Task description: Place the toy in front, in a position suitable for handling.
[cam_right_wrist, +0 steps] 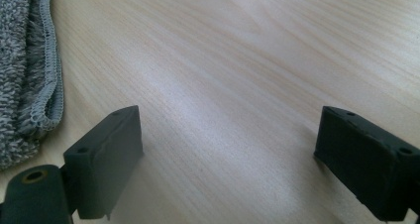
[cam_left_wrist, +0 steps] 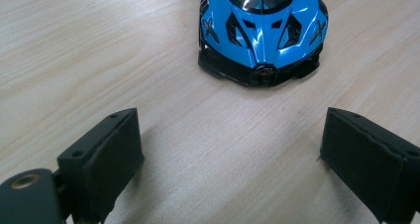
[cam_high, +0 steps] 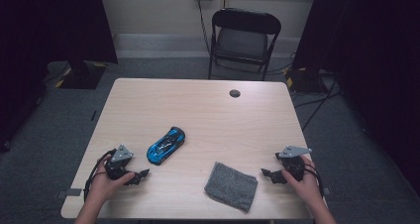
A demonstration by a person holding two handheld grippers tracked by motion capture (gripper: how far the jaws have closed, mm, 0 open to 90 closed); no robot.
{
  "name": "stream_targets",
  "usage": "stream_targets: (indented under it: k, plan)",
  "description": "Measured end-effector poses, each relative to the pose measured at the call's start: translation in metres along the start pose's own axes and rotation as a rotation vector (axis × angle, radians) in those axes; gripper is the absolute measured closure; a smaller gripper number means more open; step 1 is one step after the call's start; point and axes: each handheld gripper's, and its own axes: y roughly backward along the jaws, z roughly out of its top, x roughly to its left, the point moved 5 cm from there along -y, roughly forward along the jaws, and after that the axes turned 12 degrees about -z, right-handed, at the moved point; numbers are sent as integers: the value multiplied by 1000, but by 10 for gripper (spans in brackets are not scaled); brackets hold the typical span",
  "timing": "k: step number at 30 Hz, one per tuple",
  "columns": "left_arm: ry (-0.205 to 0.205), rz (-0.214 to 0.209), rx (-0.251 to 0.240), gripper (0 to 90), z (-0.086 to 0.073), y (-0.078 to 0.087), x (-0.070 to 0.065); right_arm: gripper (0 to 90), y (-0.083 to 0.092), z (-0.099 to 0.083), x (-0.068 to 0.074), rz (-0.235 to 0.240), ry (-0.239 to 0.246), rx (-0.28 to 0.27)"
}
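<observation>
The left gripper (cam_high: 141, 176) rests low on the bench (cam_high: 208, 115), jaws spread wide and empty; the blue toy car (cam_high: 166, 144) lies just ahead, apart from them. The right gripper (cam_high: 270, 175), equally wide and empty, sits just beside a folded grey cloth (cam_high: 231, 185). The pale wooden bench stands on grey carpet, a black folding chair (cam_high: 242, 38) behind. Both hands hold their grippers level, pointing inward.
</observation>
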Motion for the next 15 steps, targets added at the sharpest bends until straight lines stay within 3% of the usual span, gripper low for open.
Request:
stream_targets:
  k: [9, 11, 12, 13, 14, 15]
  plan:
    - [21, 11, -7, 85, 0, 1, -1, 99, 0, 0, 0, 2, 1, 0]
    - [50, -14, -26, 94, 0, 2, -2, 98, 0, 0, 0, 3, 2, 0]
    - [99, -12, -33, 122, 2, 5, -1, 97, 0, 0, 0, 5, 2, 1]
    - [99, -12, -33, 183, 2, 5, -1, 97, 0, 0, 0, 5, 2, 1]
    - [136, -11, -52, 191, 6, 8, -1, 96, 0, 0, 0, 7, 4, 0]
    - [136, -11, -52, 162, 6, 8, -1, 95, -1, 0, -1, 8, 5, 0]
